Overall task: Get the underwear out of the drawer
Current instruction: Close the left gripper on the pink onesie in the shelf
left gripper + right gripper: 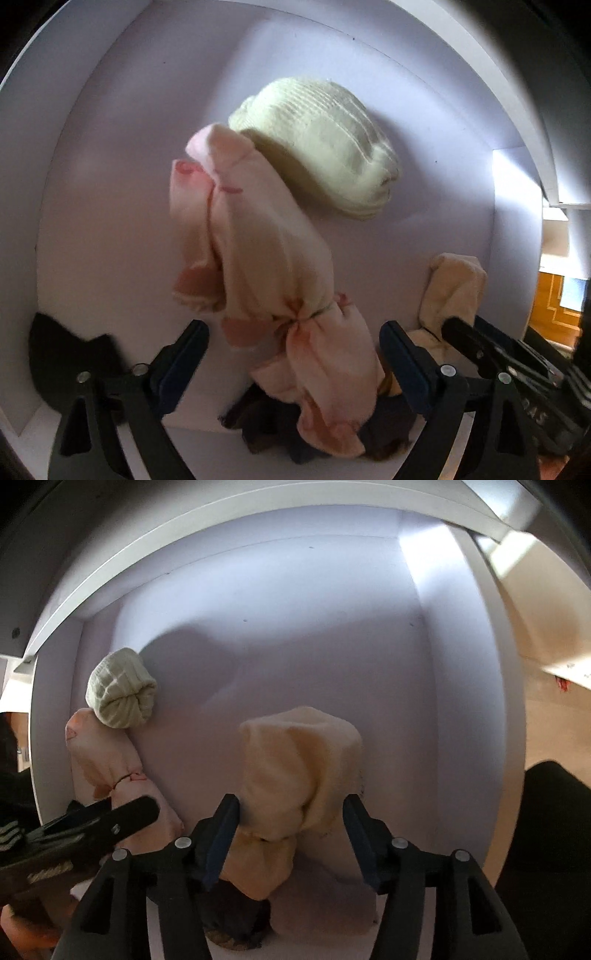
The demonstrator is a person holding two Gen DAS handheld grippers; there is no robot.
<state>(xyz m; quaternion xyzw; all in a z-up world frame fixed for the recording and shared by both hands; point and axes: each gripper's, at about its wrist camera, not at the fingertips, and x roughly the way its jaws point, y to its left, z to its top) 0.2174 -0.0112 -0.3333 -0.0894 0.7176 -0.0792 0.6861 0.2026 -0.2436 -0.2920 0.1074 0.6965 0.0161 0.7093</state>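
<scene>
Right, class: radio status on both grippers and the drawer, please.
Left gripper open around pink bundle. Right gripper open around cream bundle. Both in drawer; knit roll clear.

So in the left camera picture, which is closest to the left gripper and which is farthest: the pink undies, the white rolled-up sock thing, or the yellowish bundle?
From the left gripper:
1. Pink underwear, right between its open fingers, in the middle.
2. Yellowish bundle, off to the right, by the right gripper.
3. White ribbed roll, farthest, toward the drawer's back, behind the pink one.

In the drawer (110,184), a knit roll (321,147) lies behind the underwear bundle (258,240), touching it.
</scene>
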